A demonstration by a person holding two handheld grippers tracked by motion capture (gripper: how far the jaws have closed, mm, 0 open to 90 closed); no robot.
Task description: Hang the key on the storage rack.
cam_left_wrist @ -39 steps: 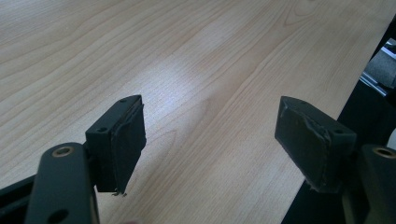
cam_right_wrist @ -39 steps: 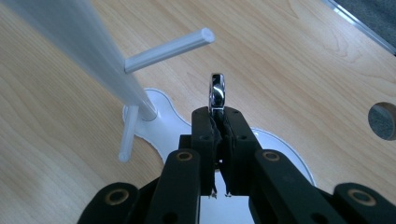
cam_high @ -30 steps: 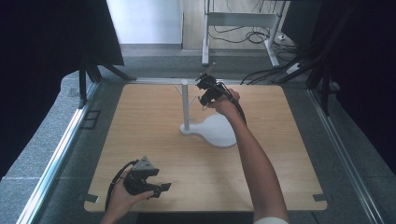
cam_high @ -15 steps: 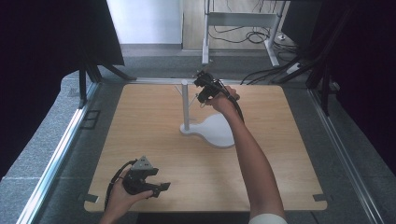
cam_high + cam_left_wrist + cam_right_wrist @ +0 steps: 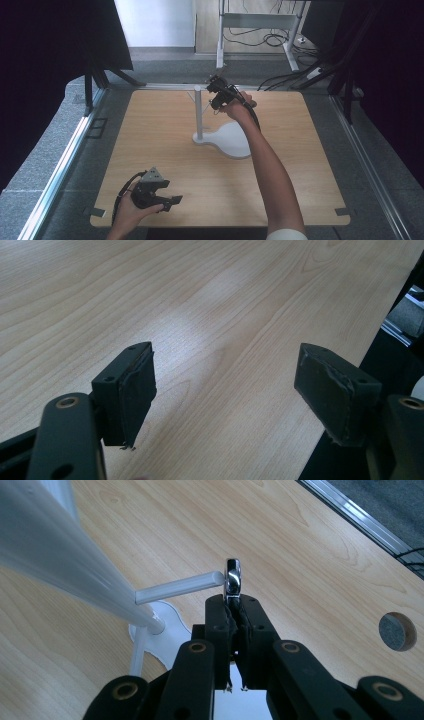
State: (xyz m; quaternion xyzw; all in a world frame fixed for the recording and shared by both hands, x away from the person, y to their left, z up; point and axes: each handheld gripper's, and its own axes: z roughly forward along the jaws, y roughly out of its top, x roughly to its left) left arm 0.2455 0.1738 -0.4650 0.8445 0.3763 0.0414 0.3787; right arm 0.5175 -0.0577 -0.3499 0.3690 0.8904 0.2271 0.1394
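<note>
We clamp a small shiny chrome metal ring (image 5: 232, 581) in our right gripper (image 5: 233, 611), holding it at the tip of a white plastic stand's (image 5: 220, 140) side peg (image 5: 177, 588). Our left gripper (image 5: 225, 390) rests spread wide over the wooden table (image 5: 165, 140), grasping nothing.

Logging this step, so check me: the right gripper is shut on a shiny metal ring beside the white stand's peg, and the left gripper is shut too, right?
Not quite. The left gripper is open, its jaws wide apart over bare table, as the left gripper view shows. The rest holds: the right gripper is shut on the metal ring beside the stand's peg.
</note>
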